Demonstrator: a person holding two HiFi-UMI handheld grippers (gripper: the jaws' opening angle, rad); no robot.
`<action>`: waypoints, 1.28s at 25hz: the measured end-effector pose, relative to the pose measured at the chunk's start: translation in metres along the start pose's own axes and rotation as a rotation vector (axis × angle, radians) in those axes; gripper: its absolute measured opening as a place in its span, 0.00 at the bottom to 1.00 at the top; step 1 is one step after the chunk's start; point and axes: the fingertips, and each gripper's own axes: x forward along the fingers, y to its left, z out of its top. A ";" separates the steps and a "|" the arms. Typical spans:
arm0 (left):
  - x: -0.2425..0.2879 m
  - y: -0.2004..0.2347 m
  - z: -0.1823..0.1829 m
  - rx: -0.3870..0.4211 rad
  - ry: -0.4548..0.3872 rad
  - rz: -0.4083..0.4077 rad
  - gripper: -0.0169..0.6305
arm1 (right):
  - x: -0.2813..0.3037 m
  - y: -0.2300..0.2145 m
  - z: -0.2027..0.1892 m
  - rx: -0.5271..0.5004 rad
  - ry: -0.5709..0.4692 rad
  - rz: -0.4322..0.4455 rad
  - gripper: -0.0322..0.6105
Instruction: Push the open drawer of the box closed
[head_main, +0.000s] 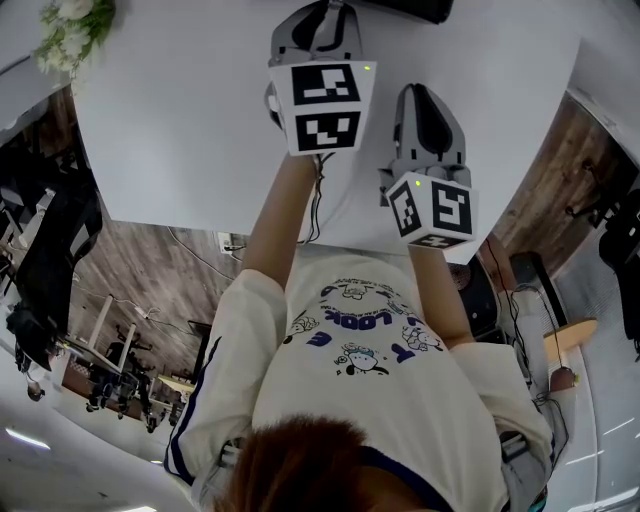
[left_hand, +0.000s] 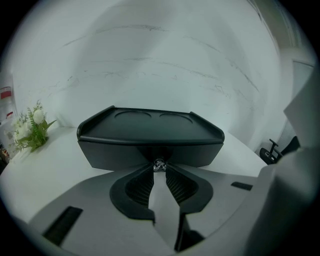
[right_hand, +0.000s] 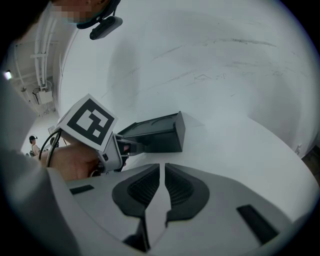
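At the far left a small bunch of white artificial flowers (left_hand: 31, 131) stands on the white table (left_hand: 55, 172), well apart from the work. The black box (left_hand: 150, 129) sits mid-table, its flat top moulded with two round recesses and its drawer front facing the left gripper (left_hand: 159, 169). That gripper's jaws are drawn nearly together, and the small metal drawer knob (left_hand: 159, 165) is nipped between their tips. How far the drawer stands out cannot be read cleanly from here. The box looks like stiff, light plastic on a smooth top, so a push would probably slide the whole box back rather than seat the drawer unless it goes in slowly and square to the front. The knob is tiny and shiny and likely to slip, so the broad drawer face just beside it seems the safer place to press. Bare table lies on both sides of the box and a pale surface rises behind it, so there is room to move. To the right, the right gripper (right_hand: 162, 168) is clenched with nothing between its jaws. It hangs near the left one, free to brace the box. The table's near edge (head_main: 200, 224) runs just in front of the person.
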 end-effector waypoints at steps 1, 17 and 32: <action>0.000 0.000 0.000 0.000 0.001 0.000 0.15 | 0.000 0.000 0.000 0.000 0.000 0.000 0.12; 0.006 -0.002 0.007 -0.015 -0.003 0.003 0.15 | -0.003 -0.002 0.002 -0.001 -0.004 0.004 0.12; -0.023 -0.007 0.007 -0.010 -0.069 0.015 0.17 | -0.012 0.014 0.006 -0.019 -0.022 0.039 0.12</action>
